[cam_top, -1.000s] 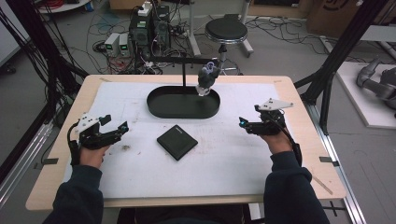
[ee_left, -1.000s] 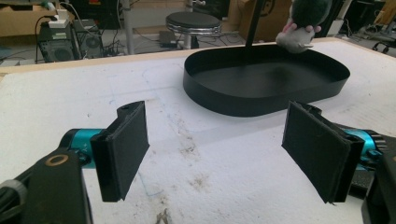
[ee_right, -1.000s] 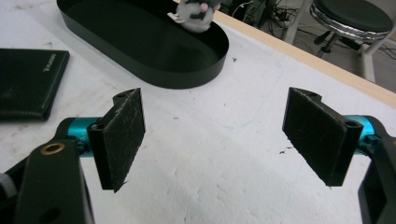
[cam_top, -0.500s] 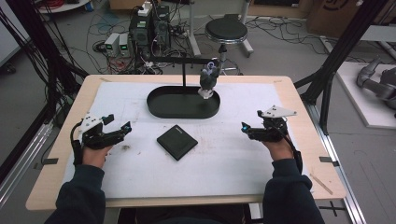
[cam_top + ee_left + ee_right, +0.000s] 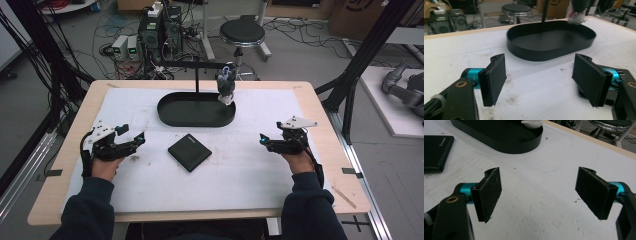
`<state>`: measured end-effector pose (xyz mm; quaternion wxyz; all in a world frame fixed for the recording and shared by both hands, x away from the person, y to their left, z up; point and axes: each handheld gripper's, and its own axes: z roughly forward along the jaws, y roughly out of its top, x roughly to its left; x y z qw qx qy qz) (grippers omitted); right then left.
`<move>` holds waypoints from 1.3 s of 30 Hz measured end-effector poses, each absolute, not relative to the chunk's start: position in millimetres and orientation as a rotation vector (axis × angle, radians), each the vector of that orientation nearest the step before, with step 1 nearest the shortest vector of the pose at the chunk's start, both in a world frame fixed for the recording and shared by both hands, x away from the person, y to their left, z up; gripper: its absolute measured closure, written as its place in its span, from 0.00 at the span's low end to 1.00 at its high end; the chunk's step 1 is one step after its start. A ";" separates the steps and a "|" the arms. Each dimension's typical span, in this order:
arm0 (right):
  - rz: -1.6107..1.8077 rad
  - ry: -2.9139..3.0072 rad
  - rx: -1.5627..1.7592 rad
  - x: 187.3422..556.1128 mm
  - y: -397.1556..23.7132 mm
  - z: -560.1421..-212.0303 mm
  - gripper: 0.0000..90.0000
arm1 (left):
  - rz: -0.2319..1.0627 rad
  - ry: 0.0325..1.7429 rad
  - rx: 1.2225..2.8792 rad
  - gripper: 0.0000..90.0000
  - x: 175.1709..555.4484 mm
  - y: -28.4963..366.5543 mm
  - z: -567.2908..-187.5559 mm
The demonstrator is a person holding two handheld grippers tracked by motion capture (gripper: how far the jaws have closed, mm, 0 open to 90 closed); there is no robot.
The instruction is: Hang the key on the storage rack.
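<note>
Both hand-held grippers, left (image 5: 134, 142) and right (image 5: 266, 143), are hovering released; left's jaws have just been narrowing on nothing. Your wallet (image 5: 189, 152), lying mid-surface, is looking stiff, flat, slippery: pinch across an edge.

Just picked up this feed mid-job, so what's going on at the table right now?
A person holds a two-jaw gripper in each hand above a white-covered table. The left gripper and right gripper both stand open and hold nothing; the left one's jaws have just been closing a little. A flat black case lies untouched between them. Beyond it sits a black oval tray, with a small grey and white object hanging from a stand above its right end.
</note>
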<state>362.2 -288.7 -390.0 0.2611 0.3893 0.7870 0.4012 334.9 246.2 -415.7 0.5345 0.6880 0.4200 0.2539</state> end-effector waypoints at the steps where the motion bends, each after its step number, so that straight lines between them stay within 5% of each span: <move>1: 1.088 2.131 1.055 361.9 -288.8 -390.4 0.24 | 0.585 0.989 1.652 0.35 335.2 241.7 -416.4; 21: 1.090 2.146 1.058 361.6 -292.7 -393.5 0.24 | 0.374 0.967 1.874 0.35 354.8 181.1 -433.9; 34: 1.090 2.149 1.054 360.1 -293.3 -393.5 0.24 | 0.202 0.996 1.976 0.42 368.9 160.6 -449.6; 39: 1.091 2.147 1.055 360.2 -293.7 -393.3 0.24 | 0.187 1.000 1.962 0.54 369.2 161.4 -449.4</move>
